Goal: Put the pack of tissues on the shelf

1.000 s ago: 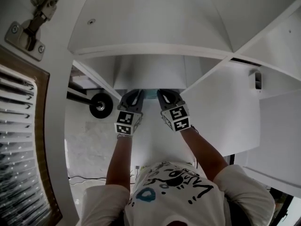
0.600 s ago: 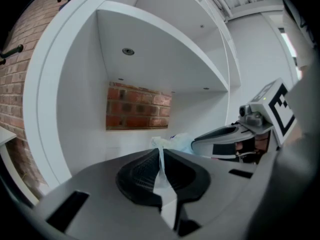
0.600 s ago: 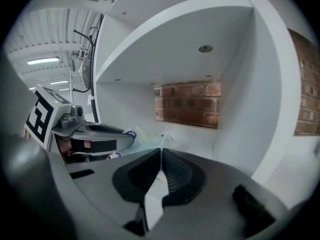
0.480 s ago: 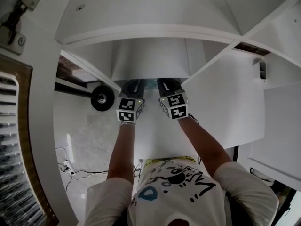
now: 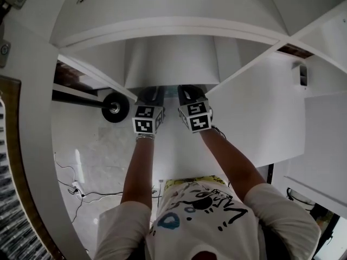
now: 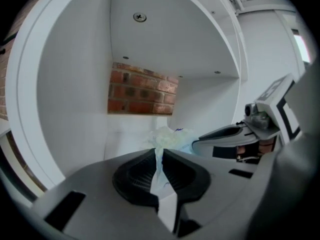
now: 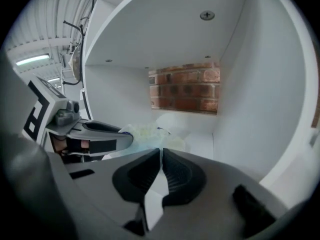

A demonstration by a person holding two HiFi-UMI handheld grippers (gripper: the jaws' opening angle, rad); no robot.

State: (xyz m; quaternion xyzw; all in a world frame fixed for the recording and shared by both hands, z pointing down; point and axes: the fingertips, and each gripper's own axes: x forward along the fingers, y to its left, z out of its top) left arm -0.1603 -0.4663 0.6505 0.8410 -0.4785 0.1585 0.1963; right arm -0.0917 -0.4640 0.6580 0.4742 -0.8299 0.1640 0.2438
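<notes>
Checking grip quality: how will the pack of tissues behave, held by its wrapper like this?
Probably soft and floppy: the pack of tissues looks crumpled, its thin wrapper bunched between the left gripper's shut jaws. Likely light, since such a slight pinch holds it. The smooth film could slip.

left tongs (image 6: 159, 153) and right tongs (image 7: 161, 153) lowered slightly, pack of tissues (image 6: 170, 136) carried down between them

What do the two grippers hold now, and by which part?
The left gripper and the right gripper each pinch the pack of tissues by its thin wrapper edge.
</notes>
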